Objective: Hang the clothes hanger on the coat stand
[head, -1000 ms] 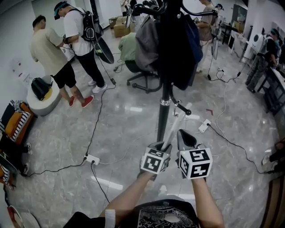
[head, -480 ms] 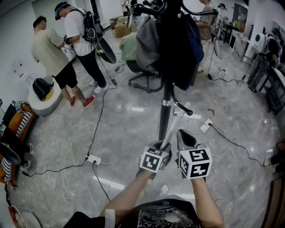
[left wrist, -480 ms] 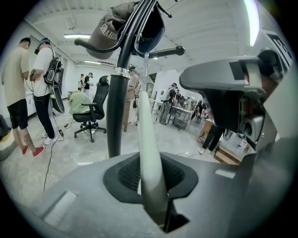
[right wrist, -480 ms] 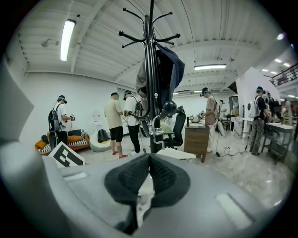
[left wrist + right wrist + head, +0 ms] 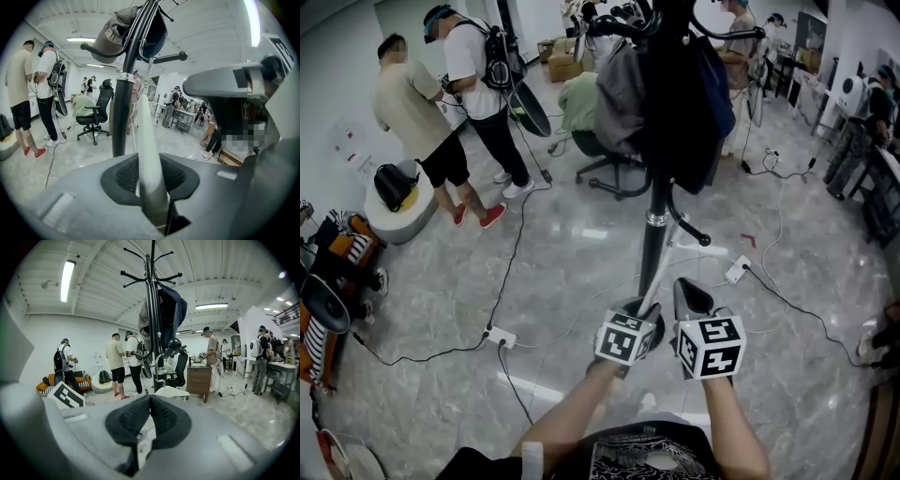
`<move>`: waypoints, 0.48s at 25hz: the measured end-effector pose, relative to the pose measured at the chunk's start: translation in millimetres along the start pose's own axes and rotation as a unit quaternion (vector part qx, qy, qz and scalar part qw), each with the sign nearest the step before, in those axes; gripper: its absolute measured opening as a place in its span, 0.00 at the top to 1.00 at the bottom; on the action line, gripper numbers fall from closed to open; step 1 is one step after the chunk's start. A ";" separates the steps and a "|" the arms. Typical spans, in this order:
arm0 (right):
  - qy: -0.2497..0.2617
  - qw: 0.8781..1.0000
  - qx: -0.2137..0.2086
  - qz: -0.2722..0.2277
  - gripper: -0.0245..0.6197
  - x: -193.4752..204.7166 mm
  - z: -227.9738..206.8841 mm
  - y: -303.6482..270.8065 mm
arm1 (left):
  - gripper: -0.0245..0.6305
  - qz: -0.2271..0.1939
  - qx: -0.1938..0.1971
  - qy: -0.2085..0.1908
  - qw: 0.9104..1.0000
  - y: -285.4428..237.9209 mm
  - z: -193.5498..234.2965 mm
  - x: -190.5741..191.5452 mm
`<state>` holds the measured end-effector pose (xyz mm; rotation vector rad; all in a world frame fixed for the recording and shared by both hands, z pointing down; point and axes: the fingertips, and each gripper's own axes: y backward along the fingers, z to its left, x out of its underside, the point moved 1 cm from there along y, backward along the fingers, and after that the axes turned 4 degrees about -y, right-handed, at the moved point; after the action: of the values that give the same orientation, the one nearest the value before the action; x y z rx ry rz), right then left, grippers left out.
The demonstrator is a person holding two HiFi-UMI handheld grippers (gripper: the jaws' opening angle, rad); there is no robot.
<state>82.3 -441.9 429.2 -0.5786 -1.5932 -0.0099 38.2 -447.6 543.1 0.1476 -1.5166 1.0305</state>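
Note:
My left gripper [image 5: 643, 313] is shut on one arm of a white clothes hanger [image 5: 665, 265], which slants up and away toward the black coat stand [image 5: 653, 246]. In the left gripper view the hanger's arm [image 5: 147, 154] runs up between the pads, right beside the stand's pole [image 5: 123, 108]. Just to the right, my right gripper [image 5: 690, 294] has its pads pressed together with nothing between them. From the right gripper view the stand [image 5: 153, 310] rises ahead with bare hooks on top, and the hanger's white end [image 5: 171, 392] lies beyond the shut pads.
Dark and grey jackets [image 5: 670, 89] hang on the stand, and a cap [image 5: 112, 40] sits on a hook. Two people [image 5: 455, 112] stand at the back left near an office chair [image 5: 605, 164]. Cables and power strips [image 5: 497, 336] cross the floor. Desks and more people are at the right.
The head view has tilted a little, so the stand and room sit slightly lower in frame. Both grippers keep their places, the left still shut on the hanger.

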 end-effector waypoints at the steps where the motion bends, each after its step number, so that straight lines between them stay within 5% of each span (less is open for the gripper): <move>1: 0.000 1.000 0.000 0.000 0.96 0.2 -0.2 0.2 | 0.85 -0.001 -0.001 0.001 1.000 0.0 0.2 0.1; 12: -0.002 1.000 0.007 0.000 0.96 -2.2 0.5 5.9 | 0.74 -0.007 -0.017 -0.007 1.000 7.9 1.3 -5.0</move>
<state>84.1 -437.4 425.1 -0.5674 -1.5963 0.0018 33.6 -446.0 535.0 0.1419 -1.5432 0.9936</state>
